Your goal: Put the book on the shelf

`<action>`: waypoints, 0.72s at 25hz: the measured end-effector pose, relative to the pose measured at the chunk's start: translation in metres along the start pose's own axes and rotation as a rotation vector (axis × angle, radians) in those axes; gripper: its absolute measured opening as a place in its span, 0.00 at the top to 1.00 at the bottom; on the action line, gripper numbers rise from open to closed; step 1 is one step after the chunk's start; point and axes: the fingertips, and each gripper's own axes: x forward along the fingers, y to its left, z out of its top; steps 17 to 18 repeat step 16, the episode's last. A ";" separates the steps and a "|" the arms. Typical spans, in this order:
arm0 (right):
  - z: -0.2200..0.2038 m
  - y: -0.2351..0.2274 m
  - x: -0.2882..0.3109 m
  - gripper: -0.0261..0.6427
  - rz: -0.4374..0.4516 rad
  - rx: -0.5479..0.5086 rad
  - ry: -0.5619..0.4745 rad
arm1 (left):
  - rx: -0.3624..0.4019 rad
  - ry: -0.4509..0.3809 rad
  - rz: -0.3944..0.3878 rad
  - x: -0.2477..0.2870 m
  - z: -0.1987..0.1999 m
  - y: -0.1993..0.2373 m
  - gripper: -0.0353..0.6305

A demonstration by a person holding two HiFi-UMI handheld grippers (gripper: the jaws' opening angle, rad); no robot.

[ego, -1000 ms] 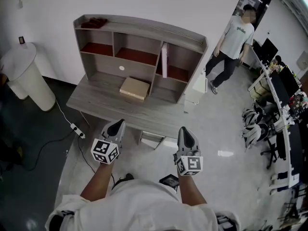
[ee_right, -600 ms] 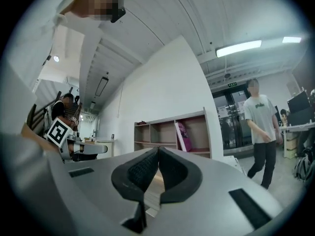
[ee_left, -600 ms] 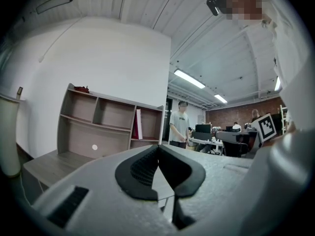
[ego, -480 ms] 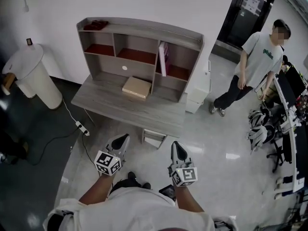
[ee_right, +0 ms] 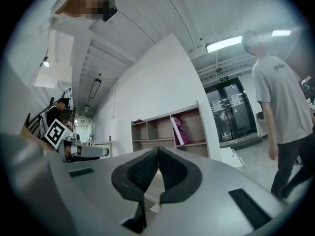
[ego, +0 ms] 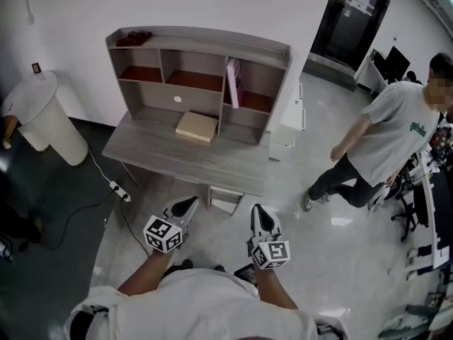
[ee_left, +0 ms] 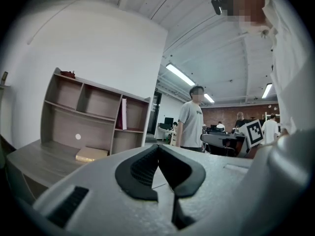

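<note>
A tan book [ego: 197, 126] lies flat on the grey wooden desk [ego: 156, 156], under the middle of the shelf unit [ego: 198, 44]. In the left gripper view the tan book [ee_left: 91, 154] shows far off, left of the jaws. A pink book [ego: 233, 82] leans upright in the shelf's right compartment. My left gripper [ego: 188, 203] and right gripper [ego: 259, 212] hang side by side over the floor, short of the desk's front edge. Both point level at the shelf, shut with nothing between the pads. The meeting jaw tips fill the left gripper [ee_left: 158, 146] and right gripper [ee_right: 158, 149] views.
A person in a grey shirt [ego: 396, 137] walks on the glossy floor to the right of the desk. A white bin [ego: 44, 115] stands at the left, with a power strip [ego: 117, 191] and cable on the floor. Office desks and chairs [ego: 425, 211] line the far right.
Both grippers have drawn back and sunk, away from the desk. The person at the right has walked from the far doorway toward the front right.
</note>
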 end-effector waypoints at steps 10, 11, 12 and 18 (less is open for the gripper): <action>0.008 0.015 0.028 0.94 0.001 -0.026 0.005 | 0.000 0.005 -0.037 -0.006 0.013 0.024 0.92; 0.010 0.013 0.030 0.94 -0.001 -0.030 0.001 | -0.002 0.002 -0.028 -0.005 0.014 0.028 0.92; 0.012 0.010 0.032 0.94 -0.003 -0.034 -0.002 | -0.003 -0.002 -0.021 -0.004 0.015 0.030 0.92; 0.019 -0.008 0.045 0.94 -0.002 -0.052 -0.007 | 0.000 -0.021 -0.010 0.013 0.021 0.040 0.92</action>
